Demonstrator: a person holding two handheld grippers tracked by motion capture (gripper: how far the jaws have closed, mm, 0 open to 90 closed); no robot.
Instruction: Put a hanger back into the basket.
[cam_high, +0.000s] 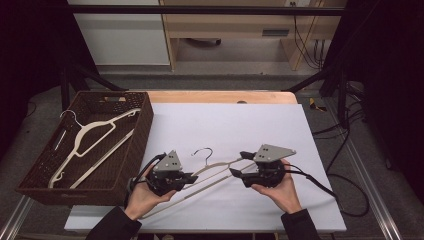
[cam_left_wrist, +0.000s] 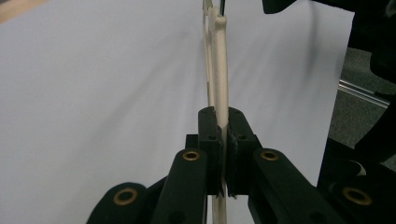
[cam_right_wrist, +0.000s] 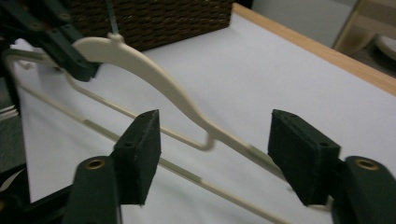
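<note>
- At the far left stands the basket (cam_high: 134, 131), dark brown woven wicker, rectangular, with a cut-out handle in its wall. Inside it lies one cream plastic hanger (cam_high: 95, 142) with a thin metal hook; it lies slanted from one corner toward the other.
- Your left gripper (cam_high: 189, 177) is clamped on the second hanger (cam_high: 220, 167). In the left gripper view its black jaws press the smooth cream bar from both sides.
- This second hanger is also cream, with a slim curved shoulder and a dark wire hook. It sits just above the white board (cam_high: 260, 125), to the right of the basket and between your two hands.
- Your right gripper (cam_high: 239, 164) is released: its jaws stand wide, and the hanger's arm passes between the rough black pads without touching them.
- The lower end of the hanger's long bar goes behind your left sleeve (cam_high: 112, 225).
</note>
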